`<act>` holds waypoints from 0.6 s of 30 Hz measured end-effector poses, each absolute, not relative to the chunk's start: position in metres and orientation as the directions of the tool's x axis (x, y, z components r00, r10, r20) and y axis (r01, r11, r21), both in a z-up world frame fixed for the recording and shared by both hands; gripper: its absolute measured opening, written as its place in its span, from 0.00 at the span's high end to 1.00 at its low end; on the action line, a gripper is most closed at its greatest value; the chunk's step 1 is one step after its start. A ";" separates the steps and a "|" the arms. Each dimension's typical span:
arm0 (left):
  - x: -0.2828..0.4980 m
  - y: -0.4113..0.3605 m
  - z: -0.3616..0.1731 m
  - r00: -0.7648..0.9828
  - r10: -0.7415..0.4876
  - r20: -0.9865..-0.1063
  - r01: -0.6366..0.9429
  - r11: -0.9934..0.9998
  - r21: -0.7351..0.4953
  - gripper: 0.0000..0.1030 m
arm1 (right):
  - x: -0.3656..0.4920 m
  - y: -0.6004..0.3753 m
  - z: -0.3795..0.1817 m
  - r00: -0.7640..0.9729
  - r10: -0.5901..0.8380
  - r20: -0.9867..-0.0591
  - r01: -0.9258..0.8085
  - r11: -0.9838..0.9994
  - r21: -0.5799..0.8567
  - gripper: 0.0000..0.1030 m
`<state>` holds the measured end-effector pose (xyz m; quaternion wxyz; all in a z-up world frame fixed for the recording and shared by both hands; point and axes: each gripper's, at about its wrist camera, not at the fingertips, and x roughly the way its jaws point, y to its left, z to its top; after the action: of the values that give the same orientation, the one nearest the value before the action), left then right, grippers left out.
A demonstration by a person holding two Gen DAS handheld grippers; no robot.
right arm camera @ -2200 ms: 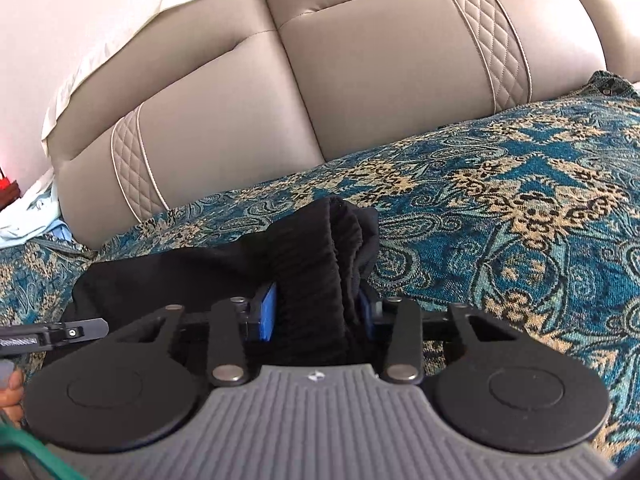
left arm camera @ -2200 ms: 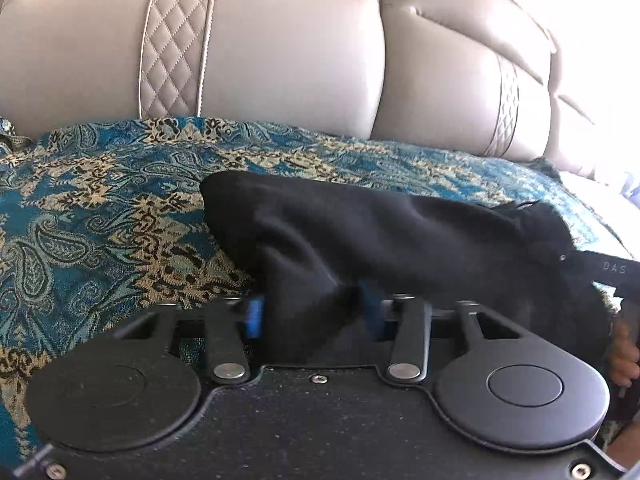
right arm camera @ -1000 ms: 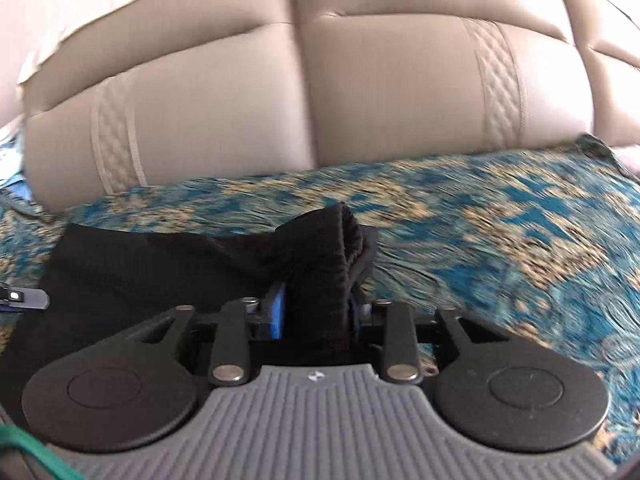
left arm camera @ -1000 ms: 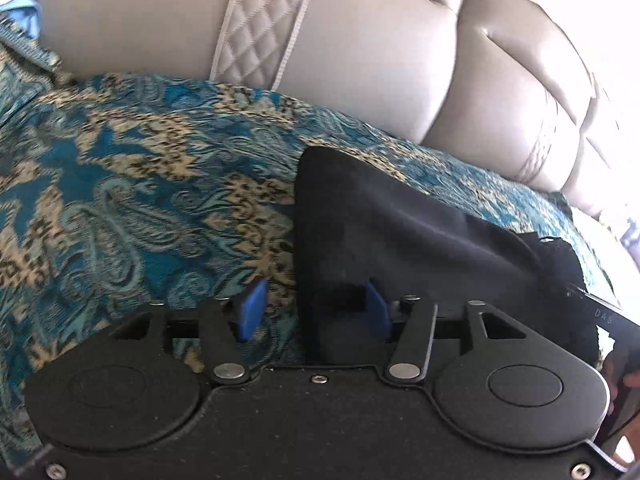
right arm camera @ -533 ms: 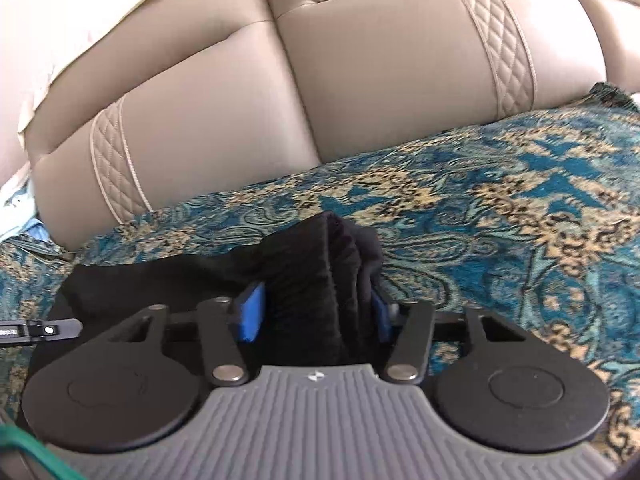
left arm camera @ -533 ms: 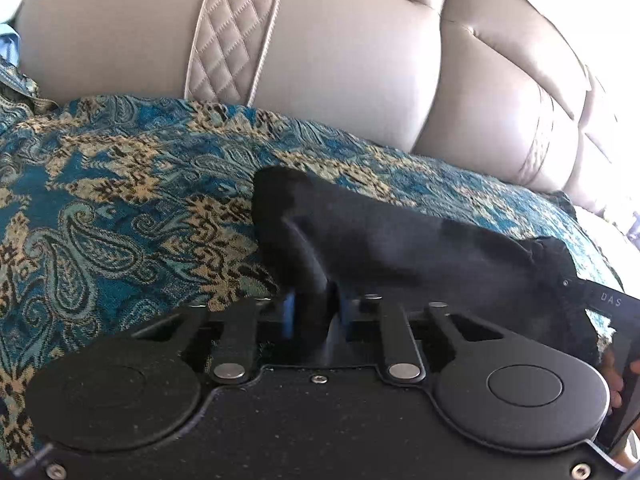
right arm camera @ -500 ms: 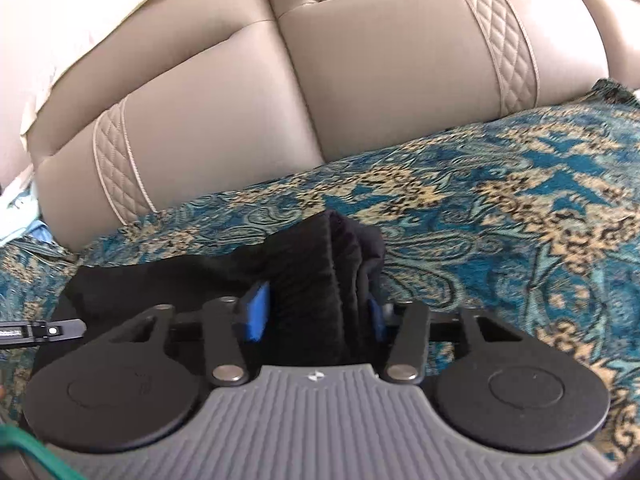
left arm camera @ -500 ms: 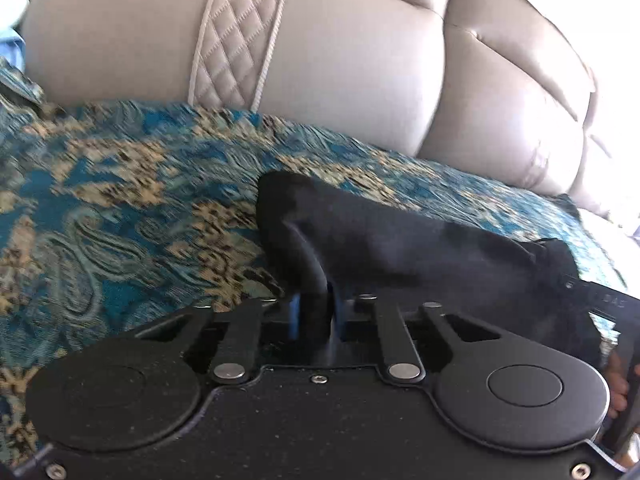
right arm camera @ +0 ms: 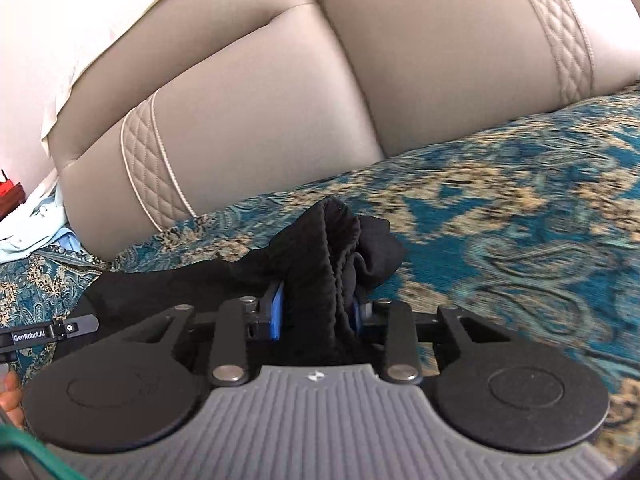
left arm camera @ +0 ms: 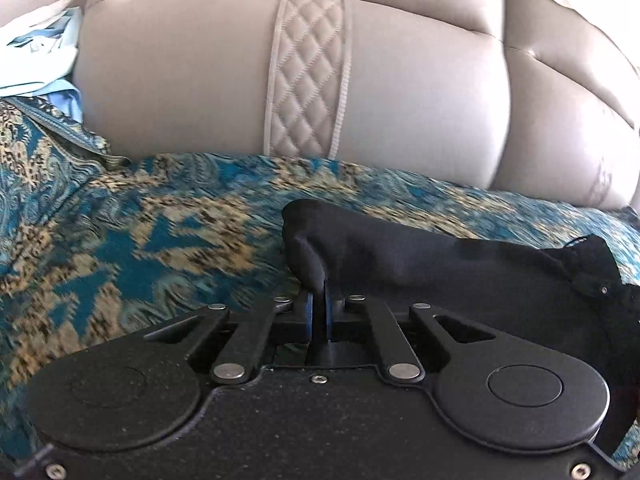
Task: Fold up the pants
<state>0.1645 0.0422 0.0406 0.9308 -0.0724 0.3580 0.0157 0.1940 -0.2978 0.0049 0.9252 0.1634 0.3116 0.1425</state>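
Black pants (left arm camera: 440, 264) lie bunched on a teal and gold paisley cover (left arm camera: 140, 232) in front of a beige sofa back. My left gripper (left arm camera: 319, 312) is shut on a thin pinch of the pants' left corner, the blue pads almost meeting. In the right wrist view the ribbed waistband end of the pants (right arm camera: 332, 248) stands up thick between the blue pads of my right gripper (right arm camera: 316, 316), whose jaws are closing on it and press its sides. The left gripper's tip (right arm camera: 48, 334) shows at the left edge of the right wrist view.
The beige quilted sofa back (left arm camera: 304, 80) rises just behind the cover. Pale blue and white cloth (left arm camera: 36, 60) is piled at the far left. Part of a hand (right arm camera: 10, 398) shows at the lower left of the right wrist view.
My left gripper went from open beside the pants' corner to shut on a pinch of it and lifted slightly. The right gripper's pads drew tighter on the waistband and it shifted sideways.
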 end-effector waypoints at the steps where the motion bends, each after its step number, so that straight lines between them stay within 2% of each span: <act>1: 0.169 0.048 0.040 0.740 -0.013 -0.673 -0.094 0.988 -0.123 0.93 | 0.197 -0.291 0.005 0.763 0.369 -0.531 -0.165 0.905 0.391 0.66; 5: 0.173 0.058 0.030 0.704 -0.004 -0.710 -0.109 0.988 -0.113 0.91 | 0.201 -0.271 0.009 0.767 0.347 -0.539 -0.173 0.922 0.348 0.61; 6: 0.170 0.057 0.029 0.704 0.019 -0.709 -0.111 0.990 -0.084 0.85 | 0.198 -0.267 0.011 0.773 0.327 -0.543 -0.174 0.933 0.314 0.54; 7: 0.164 0.053 0.030 0.705 0.053 -0.708 -0.115 0.993 -0.041 0.81 | 0.193 -0.265 0.014 0.783 0.301 -0.544 -0.171 0.946 0.276 0.41; 9: 0.153 0.047 0.033 0.710 0.089 -0.699 -0.109 0.994 0.016 0.65 | 0.179 -0.261 0.022 0.809 0.228 -0.541 -0.148 0.971 0.188 0.31; 12: 0.127 0.045 0.045 0.730 0.093 -0.677 -0.112 0.994 0.016 0.44 | 0.148 -0.258 0.037 0.853 0.136 -0.504 -0.108 0.991 0.083 0.21; 14: 0.108 0.043 0.053 0.735 0.099 -0.670 -0.117 0.993 0.018 0.39 | 0.127 -0.256 0.046 0.863 0.100 -0.495 -0.090 0.995 0.044 0.19; 16: 0.087 0.038 0.062 0.738 0.096 -0.668 -0.107 0.994 0.025 0.31 | 0.109 -0.253 0.052 0.856 0.092 -0.509 -0.090 0.996 0.028 0.11; 18: 0.069 0.032 0.067 0.745 0.096 -0.660 -0.109 0.994 0.022 0.10 | 0.091 -0.246 0.054 0.835 0.095 -0.541 -0.105 0.994 0.011 0.06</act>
<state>0.0688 0.0319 0.0671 0.9340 -0.0088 0.3529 0.0548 0.0909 -0.2456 0.0535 0.9579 -0.0095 0.2821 0.0522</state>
